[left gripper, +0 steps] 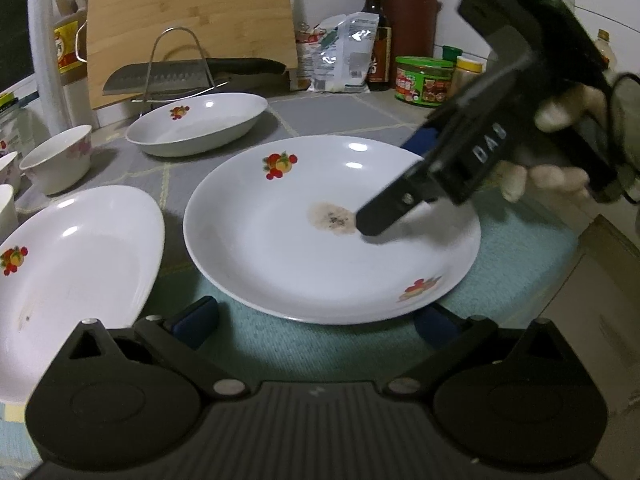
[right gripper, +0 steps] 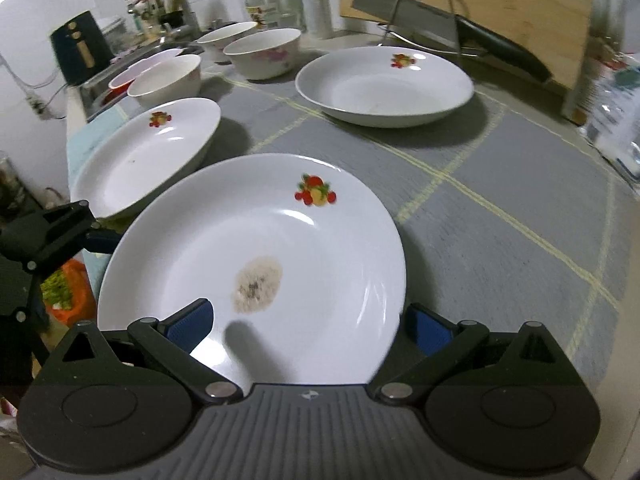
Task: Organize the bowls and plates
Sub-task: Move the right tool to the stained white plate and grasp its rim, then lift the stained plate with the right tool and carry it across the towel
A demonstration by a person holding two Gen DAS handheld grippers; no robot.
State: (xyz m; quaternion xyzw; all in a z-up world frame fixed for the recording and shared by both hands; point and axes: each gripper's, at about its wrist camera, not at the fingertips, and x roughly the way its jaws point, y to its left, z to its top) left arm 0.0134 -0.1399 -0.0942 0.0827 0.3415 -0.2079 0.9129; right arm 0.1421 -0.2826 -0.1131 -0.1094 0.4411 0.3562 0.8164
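Right gripper (right gripper: 308, 326), at lower centre, spread astride the stained plate's (right gripper: 256, 240) near rim for a lift toward stacking; left gripper (left gripper: 316, 318) likewise spread, before its opposite edge.

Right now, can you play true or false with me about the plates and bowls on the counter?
1. The stained plate has a brownish spot near its middle. True.
2. The right gripper has its jaws wide, one on each side of that plate's near rim. True.
3. The cleaver lies flat inside a bowl. False: it sits in a wire rack by the cutting board.
4. The plates are all stacked in one pile. False: three plates lie apart on the counter.
5. The left gripper is squeezing a bowl. False: its jaws are open by the stained plate's edge.
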